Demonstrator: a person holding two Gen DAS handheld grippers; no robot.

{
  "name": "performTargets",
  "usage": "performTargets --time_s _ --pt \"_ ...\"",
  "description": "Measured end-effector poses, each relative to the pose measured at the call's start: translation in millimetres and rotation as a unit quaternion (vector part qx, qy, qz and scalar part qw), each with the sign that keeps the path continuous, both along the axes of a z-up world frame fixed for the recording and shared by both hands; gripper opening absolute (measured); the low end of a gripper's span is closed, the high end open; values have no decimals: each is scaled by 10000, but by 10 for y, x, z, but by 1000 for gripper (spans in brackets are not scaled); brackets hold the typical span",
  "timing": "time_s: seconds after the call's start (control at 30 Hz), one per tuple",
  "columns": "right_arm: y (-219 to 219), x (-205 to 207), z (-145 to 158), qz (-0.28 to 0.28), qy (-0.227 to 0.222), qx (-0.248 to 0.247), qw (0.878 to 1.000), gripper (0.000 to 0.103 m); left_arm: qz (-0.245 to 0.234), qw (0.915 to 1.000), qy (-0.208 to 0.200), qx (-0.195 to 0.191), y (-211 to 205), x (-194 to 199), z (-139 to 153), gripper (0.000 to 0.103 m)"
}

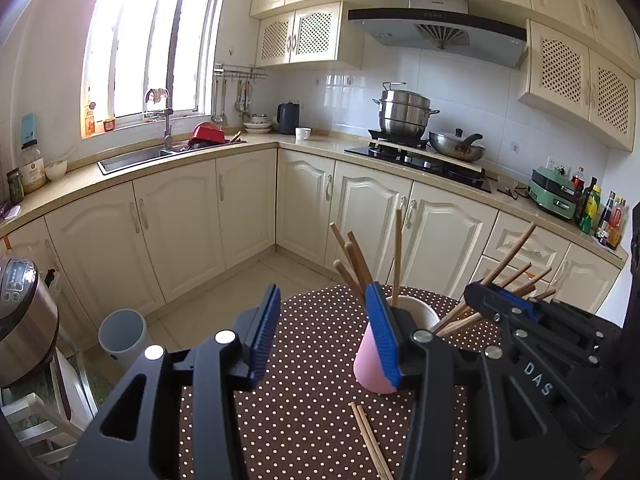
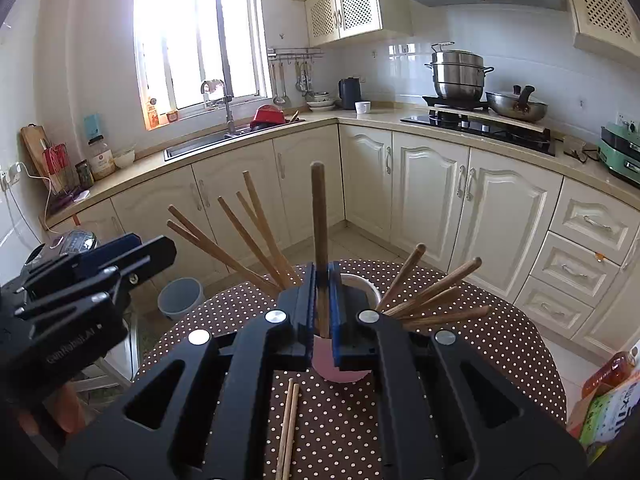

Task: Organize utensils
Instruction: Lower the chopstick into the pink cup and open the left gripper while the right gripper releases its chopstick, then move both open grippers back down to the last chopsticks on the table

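Left tool (image 1: pixel 322 332) tilted downward with pads parted and nothing gripped; right tool (image 2: pixel 323 308) tilted downward alongside, pads clamped together.

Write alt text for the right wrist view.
The right gripper is shut on one upright wooden chopstick over a pink cup full of chopsticks. Two loose chopsticks lie on the polka-dot tablecloth.

Both grippers are built from black plastic with blue ribbed pads (image 1: pixel 264 332) and silver screws (image 2: pixel 199 337); white letters, probably "DAS" (image 1: pixel 538 378), are printed.
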State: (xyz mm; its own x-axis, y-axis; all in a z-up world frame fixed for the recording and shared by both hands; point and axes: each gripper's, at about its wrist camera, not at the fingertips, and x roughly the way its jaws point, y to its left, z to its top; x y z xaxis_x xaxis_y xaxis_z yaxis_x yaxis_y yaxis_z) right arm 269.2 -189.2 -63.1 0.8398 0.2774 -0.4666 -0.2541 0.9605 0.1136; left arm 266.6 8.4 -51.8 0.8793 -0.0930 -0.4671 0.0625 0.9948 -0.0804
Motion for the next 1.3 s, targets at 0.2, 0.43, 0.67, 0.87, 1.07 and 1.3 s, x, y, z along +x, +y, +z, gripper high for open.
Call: performTargets --time_s 0.2,0.43,0.67,0.87,1.07,1.3 --pt "-62 -113 61 -28 -75 66 9999 9 -48 10000 61 -14 -13 -49 -27 48" --pt "-106 -190 64 -44 -91 121 9999 24 -70 9999 86 88 -50 -133 -54 48" --pt "-220 -373 32 -7 -129 145 9998 24 -117 9996 261 16 -36 -215 -149 48" --pt "-248 -507 -150 85 4 73 9999 24 -217 9985 490 76 -93 -278 -353 49" --pt "-179 -525 -484 217 335 -88 9992 24 -322 9956 852 210 -137 -255 -653 49" --pt "-48 -405 -925 405 926 -230 9946 24 -272 9909 1292 249 -104 -202 -1021 49"
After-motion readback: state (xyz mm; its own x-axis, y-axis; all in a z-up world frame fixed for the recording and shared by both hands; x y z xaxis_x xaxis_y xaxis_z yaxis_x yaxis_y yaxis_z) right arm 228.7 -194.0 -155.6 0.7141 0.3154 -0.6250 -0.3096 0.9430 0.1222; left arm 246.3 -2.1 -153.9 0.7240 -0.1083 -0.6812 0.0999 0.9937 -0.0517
